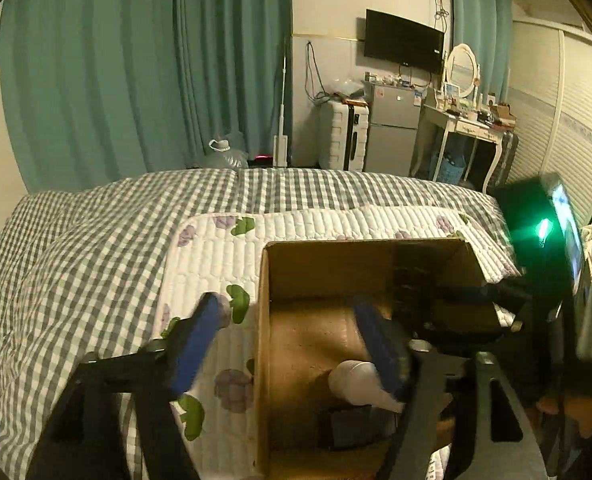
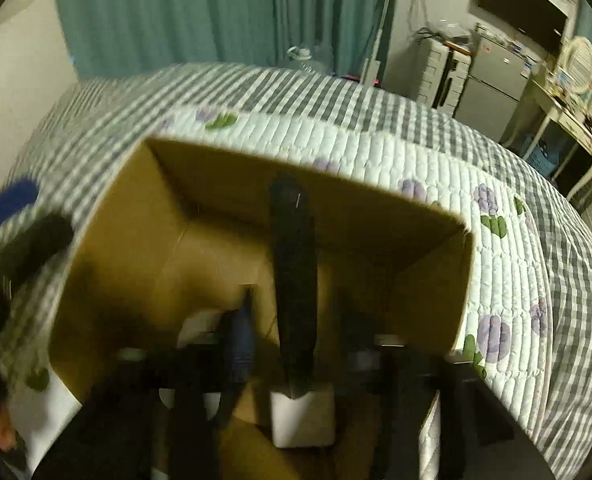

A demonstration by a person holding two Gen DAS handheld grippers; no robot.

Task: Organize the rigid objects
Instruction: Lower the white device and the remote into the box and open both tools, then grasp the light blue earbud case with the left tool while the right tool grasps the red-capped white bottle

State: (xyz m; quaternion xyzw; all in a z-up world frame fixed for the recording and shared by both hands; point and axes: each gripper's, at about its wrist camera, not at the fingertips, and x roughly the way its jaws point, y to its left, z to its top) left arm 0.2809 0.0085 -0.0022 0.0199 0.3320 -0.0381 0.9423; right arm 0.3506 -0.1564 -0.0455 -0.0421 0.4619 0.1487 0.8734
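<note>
An open cardboard box (image 1: 264, 320) sits on the bed; it also shows in the right wrist view (image 2: 427, 280). My left gripper (image 1: 292, 340) is open and empty, one blue finger (image 1: 200, 340) outside the box's left wall, the other over its inside. A white bottle (image 1: 355, 384) lies in the box. My right gripper (image 2: 296, 320) is inside the box with its fingers (image 2: 242, 336) apart. A long dark object (image 2: 294, 280) with a white block (image 2: 301, 420) at its base stands between them; the view is blurred and I cannot tell whether it is held.
The bed has a grey checked cover (image 1: 76, 260) and a white quilted floral mat (image 1: 216, 264). Teal curtains (image 1: 136, 60), a fridge (image 1: 391, 128), a suitcase (image 1: 341, 136) and a dressing table (image 1: 467, 128) stand behind. The right gripper's body with a green light (image 1: 543, 228) is at the box's right.
</note>
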